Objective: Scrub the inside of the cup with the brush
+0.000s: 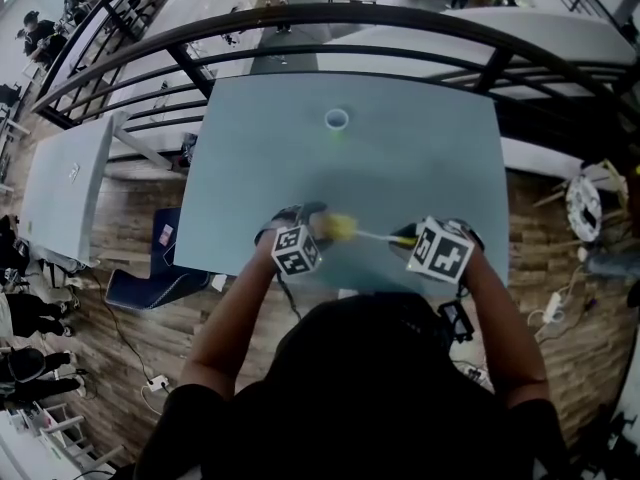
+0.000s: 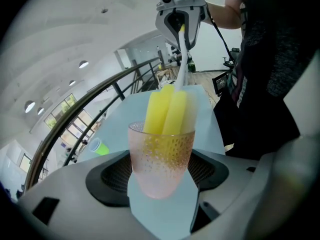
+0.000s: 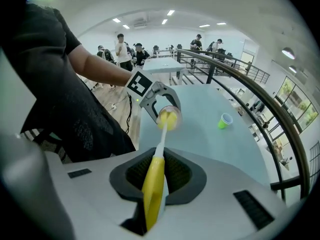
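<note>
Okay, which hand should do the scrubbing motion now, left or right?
Right. The right gripper grips the brush, whose yellow sponge head already sits inside the cup, which the left gripper holds.

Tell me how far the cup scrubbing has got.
Done: the left gripper is shut on the cup, and the right gripper is shut on the brush by its handle. In hand: the yellow brush head sits inside the cup, placed to scrub. Left: finishing the scrub and pulling the brush out. How clean the cup is cannot be told.
</note>
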Available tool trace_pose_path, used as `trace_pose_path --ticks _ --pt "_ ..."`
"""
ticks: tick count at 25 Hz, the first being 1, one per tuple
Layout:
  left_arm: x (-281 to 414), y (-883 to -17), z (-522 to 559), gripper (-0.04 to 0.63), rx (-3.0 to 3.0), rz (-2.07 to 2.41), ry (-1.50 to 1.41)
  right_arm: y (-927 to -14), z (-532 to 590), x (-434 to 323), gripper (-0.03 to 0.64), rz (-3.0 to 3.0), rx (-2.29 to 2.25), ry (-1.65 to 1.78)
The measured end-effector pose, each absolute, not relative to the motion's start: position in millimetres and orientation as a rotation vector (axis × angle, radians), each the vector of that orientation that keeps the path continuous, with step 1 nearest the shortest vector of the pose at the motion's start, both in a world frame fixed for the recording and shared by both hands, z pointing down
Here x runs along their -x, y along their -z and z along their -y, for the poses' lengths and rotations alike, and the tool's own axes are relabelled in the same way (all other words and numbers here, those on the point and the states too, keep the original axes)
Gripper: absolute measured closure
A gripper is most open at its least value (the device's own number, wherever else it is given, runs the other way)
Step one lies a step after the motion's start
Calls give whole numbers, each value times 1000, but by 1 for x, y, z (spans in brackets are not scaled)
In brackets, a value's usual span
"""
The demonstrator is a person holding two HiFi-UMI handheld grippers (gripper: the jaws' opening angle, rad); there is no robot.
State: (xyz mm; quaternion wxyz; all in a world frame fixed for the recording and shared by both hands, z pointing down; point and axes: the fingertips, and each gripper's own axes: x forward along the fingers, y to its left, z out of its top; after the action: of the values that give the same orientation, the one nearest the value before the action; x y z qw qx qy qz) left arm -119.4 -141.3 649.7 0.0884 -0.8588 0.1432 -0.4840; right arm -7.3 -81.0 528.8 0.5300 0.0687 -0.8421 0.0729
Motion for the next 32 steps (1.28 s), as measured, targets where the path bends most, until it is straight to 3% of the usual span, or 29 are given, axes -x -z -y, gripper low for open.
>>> trace_pose_path --ticks 7,21,32 --pt "122 -663 134 232 2504 -383 1505 -532 89 -21 575 1943 -218 -237" --pt "83 -647 125 232 2546 -321 1455 -544 98 20 575 1938 -193 -149" --pt "99 -657 130 232 2536 -364 1494 -539 87 20 575 1960 -169 -156"
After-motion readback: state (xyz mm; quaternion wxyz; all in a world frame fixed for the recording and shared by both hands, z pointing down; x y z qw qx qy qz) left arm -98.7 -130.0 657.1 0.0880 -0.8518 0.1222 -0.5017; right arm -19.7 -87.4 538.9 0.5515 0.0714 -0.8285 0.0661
